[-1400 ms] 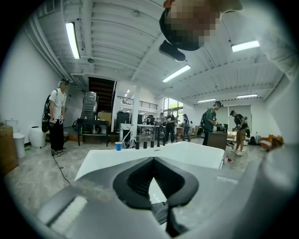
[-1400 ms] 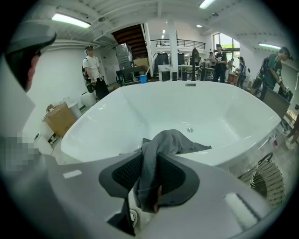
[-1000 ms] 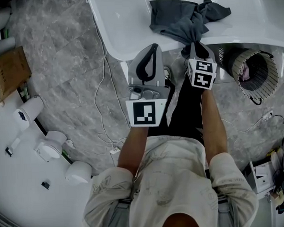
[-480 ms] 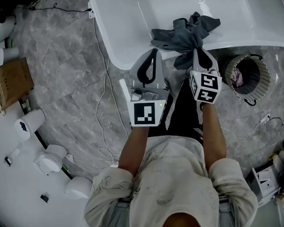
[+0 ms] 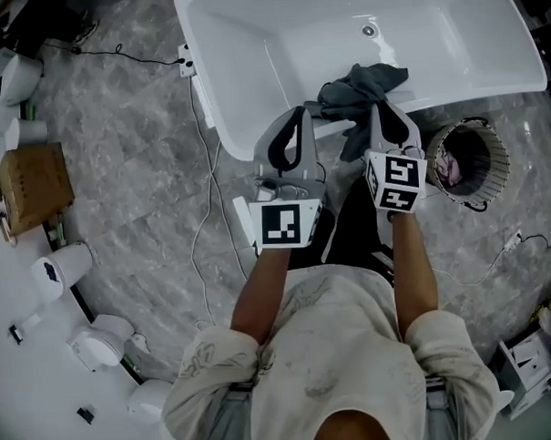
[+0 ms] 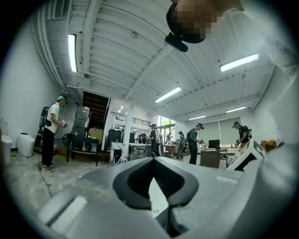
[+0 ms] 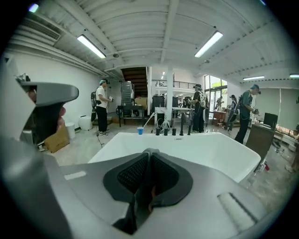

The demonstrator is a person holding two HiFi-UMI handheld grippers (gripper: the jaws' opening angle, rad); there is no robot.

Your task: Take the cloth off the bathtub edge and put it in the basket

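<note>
A dark grey cloth (image 5: 358, 85) is bunched up over the near rim of the white bathtub (image 5: 223, 106), and one end hangs down. My right gripper (image 5: 378, 106) is shut on that cloth. In the right gripper view a strip of the cloth (image 7: 138, 201) is pinched between the pads of the right gripper (image 7: 148, 152), with the bathtub (image 7: 210, 156) just beyond. The round wicker basket (image 5: 497, 156) stands on the floor to the right of that gripper. My left gripper (image 5: 299, 109) is beside it to the left, shut and empty. In its own view the left gripper (image 6: 153, 158) points up into the room.
Something pink (image 5: 447, 168) lies inside the basket. A white cable (image 5: 198, 200) runs over the grey marble floor left of the tub. A cardboard box (image 5: 30, 187) and white canisters (image 5: 61, 268) sit at the far left. Several people stand in the hall behind.
The cloth lay spread on the tub edge; now it is gathered into a bunch and raised by the right gripper. Both grippers and the head view have drawn back from the tub.
</note>
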